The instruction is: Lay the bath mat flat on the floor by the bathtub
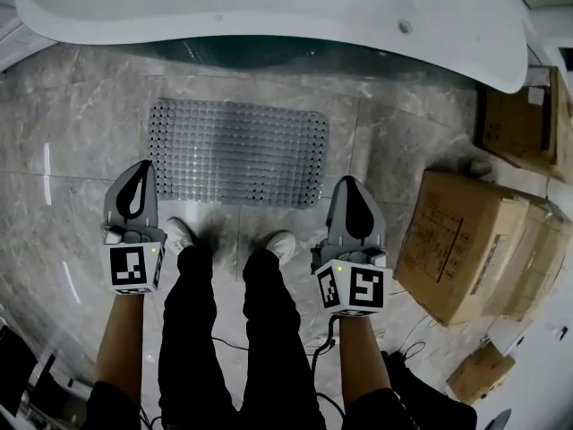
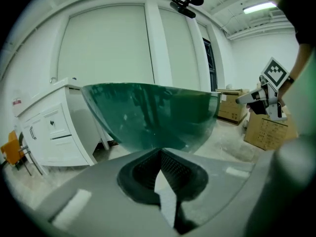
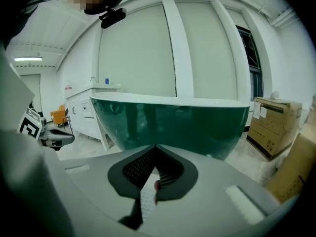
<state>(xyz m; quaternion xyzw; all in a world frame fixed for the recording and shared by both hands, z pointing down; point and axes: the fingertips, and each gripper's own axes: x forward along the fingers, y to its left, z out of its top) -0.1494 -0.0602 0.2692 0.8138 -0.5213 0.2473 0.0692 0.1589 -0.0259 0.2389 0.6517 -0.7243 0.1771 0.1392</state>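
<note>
The grey, studded bath mat (image 1: 237,152) lies flat on the marble floor right beside the bathtub (image 1: 269,7). My left gripper (image 1: 141,168) hangs above the mat's near left corner, shut and holding nothing. My right gripper (image 1: 350,184) hangs above the near right corner, also shut and empty. Neither touches the mat. In the left gripper view the jaws (image 2: 160,153) meet at their tips before the tub's green side (image 2: 153,115). The right gripper view shows the same: its jaws (image 3: 156,148) are closed in front of the tub (image 3: 173,122).
Cardboard boxes (image 1: 474,240) stand at the right, with another (image 1: 524,119) behind them. A white cabinet (image 2: 54,127) stands left of the tub. The person's legs (image 1: 224,321) and shoes are just short of the mat's near edge. Cables trail on the floor behind.
</note>
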